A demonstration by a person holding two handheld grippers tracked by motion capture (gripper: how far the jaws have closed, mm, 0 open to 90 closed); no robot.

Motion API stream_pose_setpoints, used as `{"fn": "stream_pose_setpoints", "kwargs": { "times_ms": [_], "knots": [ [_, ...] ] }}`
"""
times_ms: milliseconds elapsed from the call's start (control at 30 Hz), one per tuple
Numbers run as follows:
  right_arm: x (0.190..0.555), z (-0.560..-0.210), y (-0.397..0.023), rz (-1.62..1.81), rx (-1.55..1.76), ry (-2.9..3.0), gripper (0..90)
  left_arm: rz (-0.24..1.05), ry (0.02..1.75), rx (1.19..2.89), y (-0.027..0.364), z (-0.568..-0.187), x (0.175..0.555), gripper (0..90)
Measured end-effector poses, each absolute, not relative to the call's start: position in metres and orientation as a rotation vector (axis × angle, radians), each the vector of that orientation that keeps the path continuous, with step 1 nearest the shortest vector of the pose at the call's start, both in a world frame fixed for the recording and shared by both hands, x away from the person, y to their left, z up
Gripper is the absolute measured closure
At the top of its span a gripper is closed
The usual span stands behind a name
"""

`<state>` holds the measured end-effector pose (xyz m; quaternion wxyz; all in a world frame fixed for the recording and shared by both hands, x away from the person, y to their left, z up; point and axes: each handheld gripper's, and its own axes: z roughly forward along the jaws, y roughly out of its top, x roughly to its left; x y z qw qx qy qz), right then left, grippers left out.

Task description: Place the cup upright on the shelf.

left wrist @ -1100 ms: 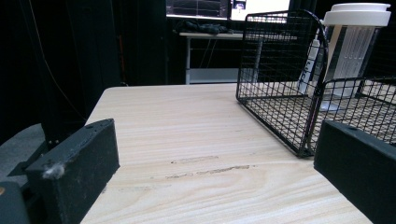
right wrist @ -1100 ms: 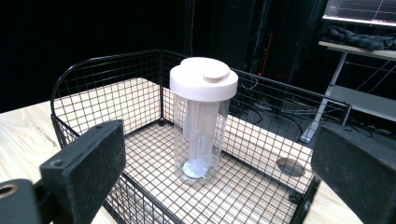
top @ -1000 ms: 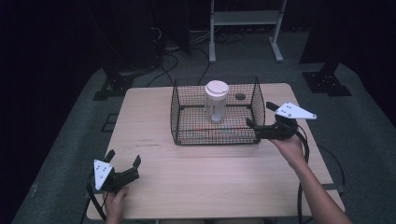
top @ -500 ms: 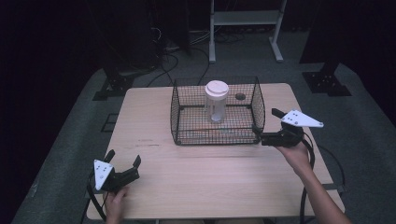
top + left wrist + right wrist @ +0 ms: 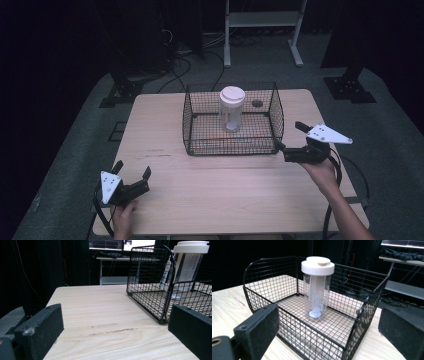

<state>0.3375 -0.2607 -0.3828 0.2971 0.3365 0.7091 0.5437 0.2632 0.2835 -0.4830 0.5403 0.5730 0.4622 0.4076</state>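
No brand shows; the one trace of writing is a dark vertical mark on a slim white piece seen through the mesh in the left gripper view, too blurred to read.

The counter (image 5: 225, 185) is pale wood with visible grain, a darker scuff on it ahead of the left tool (image 5: 132, 177). Toward its far side sits a black wire-mesh basket (image 5: 190, 125) — rectangular, open-topped, rounded corners, fine square grid; within it, toward the back and upright, stands a clear cylindrical jar (image 5: 231, 112) with a broad white lid (image 5: 318, 265) bearing a small raised disc, and a pale ribbed insert inside the jar.

The left tool rests at the counter's near-left corner, well apart from the basket, its black block jaws spread wide with nothing between them; a white three-cornered plate rides on top. The right tool (image 5: 287, 140) sits just beside the basket's near-right corner, jaws likewise parted and empty — whether one touches the wire cannot be told; a person's hand (image 5: 320, 172) grips it from below.
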Motion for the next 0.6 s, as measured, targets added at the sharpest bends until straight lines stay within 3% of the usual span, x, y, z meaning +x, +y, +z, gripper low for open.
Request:
{"fn": "stream_pose_setpoints", "kwargs": {
  "times_ms": [600],
  "knots": [
    [0.320, -0.399, -0.291, 1.412, 0.972, 1.826, 2.8, 0.970, 1.099, 1.363, 0.283, -0.483, 0.263, 0.0]
  ]
}}
